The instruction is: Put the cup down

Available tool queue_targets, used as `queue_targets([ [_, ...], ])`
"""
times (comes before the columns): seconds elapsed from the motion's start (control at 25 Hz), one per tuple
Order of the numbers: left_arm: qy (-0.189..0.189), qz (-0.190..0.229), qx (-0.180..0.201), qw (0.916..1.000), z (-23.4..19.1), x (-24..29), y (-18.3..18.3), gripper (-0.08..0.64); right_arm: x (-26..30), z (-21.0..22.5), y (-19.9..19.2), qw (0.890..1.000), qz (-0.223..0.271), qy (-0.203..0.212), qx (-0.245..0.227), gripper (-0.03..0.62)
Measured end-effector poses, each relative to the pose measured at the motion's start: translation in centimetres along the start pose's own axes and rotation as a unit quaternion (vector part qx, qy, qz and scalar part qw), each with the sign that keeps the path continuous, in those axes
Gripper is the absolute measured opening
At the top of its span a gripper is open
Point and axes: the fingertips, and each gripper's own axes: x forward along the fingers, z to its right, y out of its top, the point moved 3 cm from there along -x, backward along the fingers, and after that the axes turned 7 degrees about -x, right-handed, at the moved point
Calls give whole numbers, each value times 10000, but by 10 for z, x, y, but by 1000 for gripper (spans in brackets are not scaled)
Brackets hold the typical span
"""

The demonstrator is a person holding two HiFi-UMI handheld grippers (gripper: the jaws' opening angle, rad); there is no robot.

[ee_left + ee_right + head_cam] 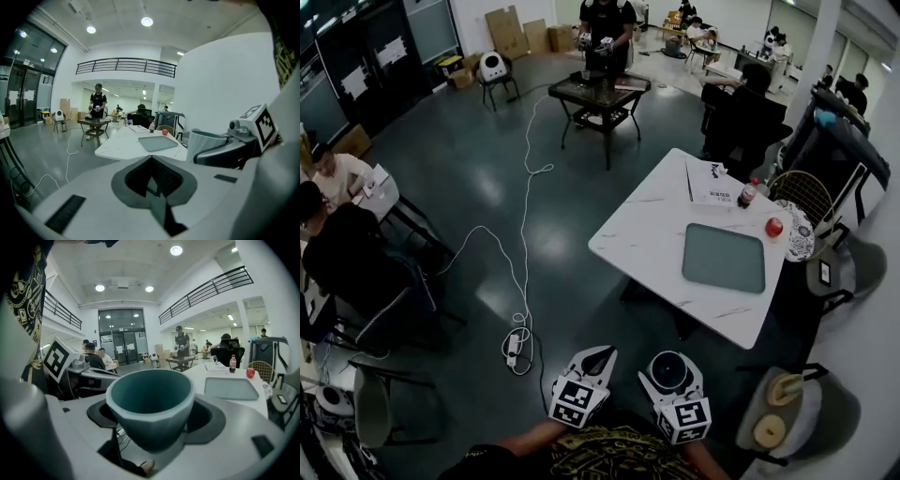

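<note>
While right hand-held gripper (151, 380) clasps it, cup (150, 401) looks teal, upright, empty; left hand-held gripper (151, 158) closed.

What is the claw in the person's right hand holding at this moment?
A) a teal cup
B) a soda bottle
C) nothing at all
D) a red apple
A: the right gripper has its jaws closed round the teal cup, while the apple and the bottle stand on the white table.
</note>
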Motion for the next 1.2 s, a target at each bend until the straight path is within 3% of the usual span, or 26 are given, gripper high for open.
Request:
queue_targets([
  [0.6,-812,-87,122,9966,-14,61,32,9,21,40,19,9965,-120,-823,111,377],
  [1.2,-1224,-39,177,9923,-55,80,51,9,56,39,37,9915,-101,-1291,99,377],
])
